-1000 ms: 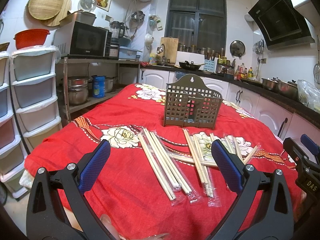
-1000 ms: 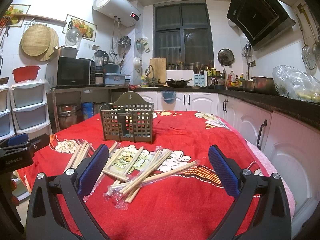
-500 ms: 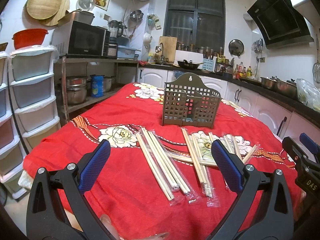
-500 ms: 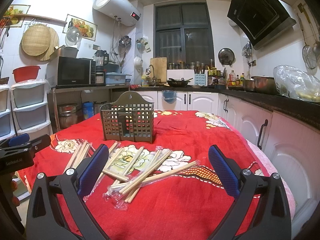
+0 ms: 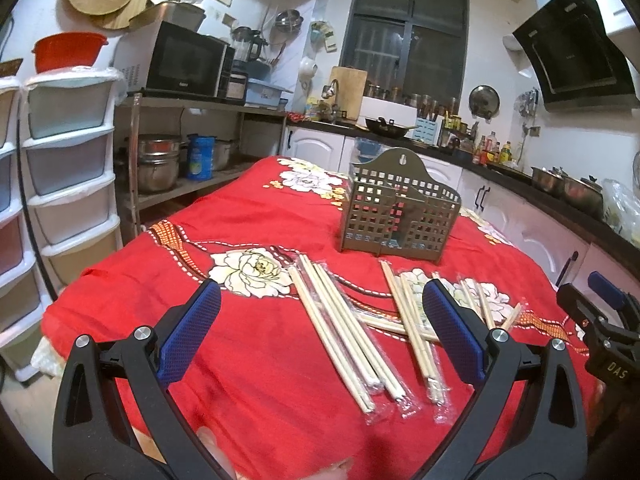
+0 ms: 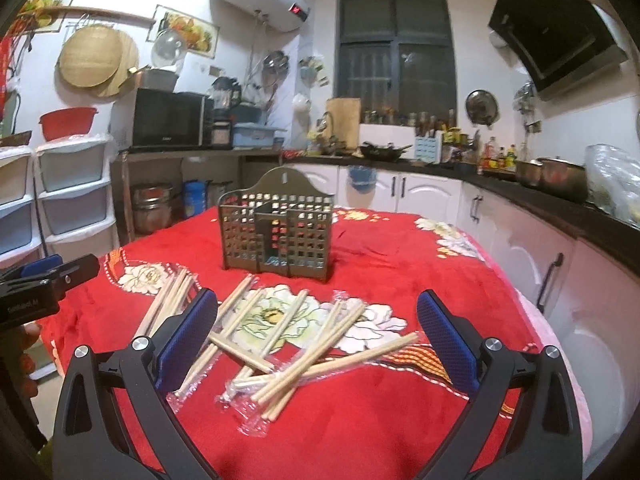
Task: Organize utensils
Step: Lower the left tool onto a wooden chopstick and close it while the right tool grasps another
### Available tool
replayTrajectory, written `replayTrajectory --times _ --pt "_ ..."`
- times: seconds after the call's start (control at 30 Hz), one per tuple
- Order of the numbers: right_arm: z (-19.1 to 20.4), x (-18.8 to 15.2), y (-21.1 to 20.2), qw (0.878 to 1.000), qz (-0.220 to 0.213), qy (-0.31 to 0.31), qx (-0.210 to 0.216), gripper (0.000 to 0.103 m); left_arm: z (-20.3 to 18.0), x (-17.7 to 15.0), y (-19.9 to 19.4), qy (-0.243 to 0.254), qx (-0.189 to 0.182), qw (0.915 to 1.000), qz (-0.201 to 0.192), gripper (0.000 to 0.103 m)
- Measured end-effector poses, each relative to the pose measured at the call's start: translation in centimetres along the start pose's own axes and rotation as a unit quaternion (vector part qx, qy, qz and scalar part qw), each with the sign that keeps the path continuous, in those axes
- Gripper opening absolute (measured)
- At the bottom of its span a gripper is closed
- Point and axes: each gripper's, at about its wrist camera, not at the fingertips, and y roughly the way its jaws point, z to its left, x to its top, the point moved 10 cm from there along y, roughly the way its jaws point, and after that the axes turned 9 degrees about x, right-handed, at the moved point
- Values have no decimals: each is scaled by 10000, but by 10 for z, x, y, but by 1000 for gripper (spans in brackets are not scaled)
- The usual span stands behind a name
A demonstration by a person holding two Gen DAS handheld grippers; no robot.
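Mostly chopsticks (image 5: 340, 332) lengthwise toward holder (image 5: 396, 216); some crossed.

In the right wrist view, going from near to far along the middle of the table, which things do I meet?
Right gripper, open → chopsticks in clear wrappers → perforated utensil holder → far edge of the red flowered tablecloth.

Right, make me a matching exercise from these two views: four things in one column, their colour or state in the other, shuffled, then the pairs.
1. tablecloth
2. utensil basket
3. chopsticks
4. left gripper

a. open, holding nothing
b. lying flat in clear wrappers
c. red with white flowers
d. standing upright, brown grid walls

Pairs: 1-c, 2-d, 3-b, 4-a
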Motion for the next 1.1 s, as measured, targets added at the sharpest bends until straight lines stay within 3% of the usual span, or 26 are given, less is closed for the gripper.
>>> replayTrajectory --times 0.27,0.57,0.93,1.1 --pt "14 3 38 9975 546 37 456 97 15 8 13 -38 53 9999 106 93" --pt "16 2 73 9929 977 39 682 97 34 24 41 -336 148 9988 323 93" --pt "-4 -6 116 9858 1540 196 644 97 19 24 111 -196 -167 9912 1295 91" --pt "-15 -14 137 9798 1868 312 639 88 9 11 141 -110 -367 9832 1787 79"
